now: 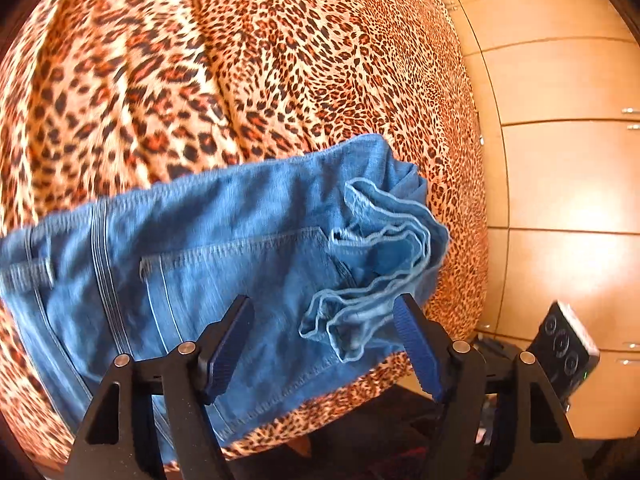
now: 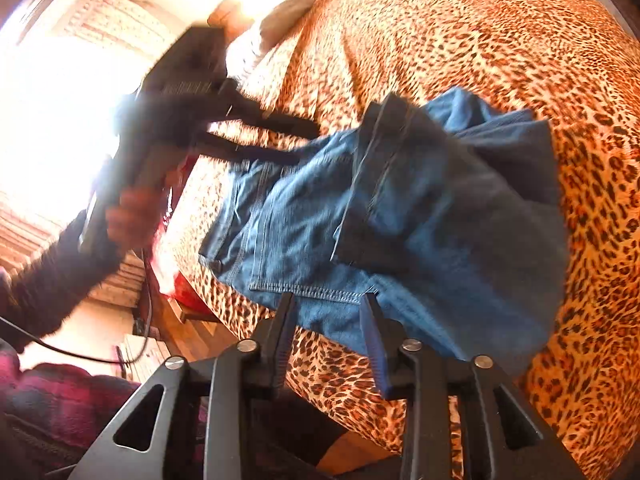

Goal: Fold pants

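Note:
Blue jeans (image 1: pixel 220 240) lie folded on a leopard-print bedspread (image 1: pixel 240 60), back pocket up, with the bunched leg hems (image 1: pixel 380 248) piled on top at the right. My left gripper (image 1: pixel 322 312) hovers open over them, its blue pads wide apart on either side of the hem pile. In the right wrist view the jeans (image 2: pixel 420 208) lie across the bedspread (image 2: pixel 520 40) near its edge. My right gripper (image 2: pixel 328 300) stands open at the near edge of the denim, by the pocket seam. The left gripper (image 2: pixel 276 140) shows there too, blurred, held by a hand (image 2: pixel 132 216) over the waistband end.
Wooden cupboard doors (image 1: pixel 560 160) stand close beyond the bed's right side, with a black device with round lenses (image 1: pixel 564 348) low beside them. A bright window (image 2: pixel 48 100), a red object (image 2: pixel 188 292) by the bed, a cable (image 2: pixel 80 354) and plaid cloth (image 2: pixel 60 400) fill the left.

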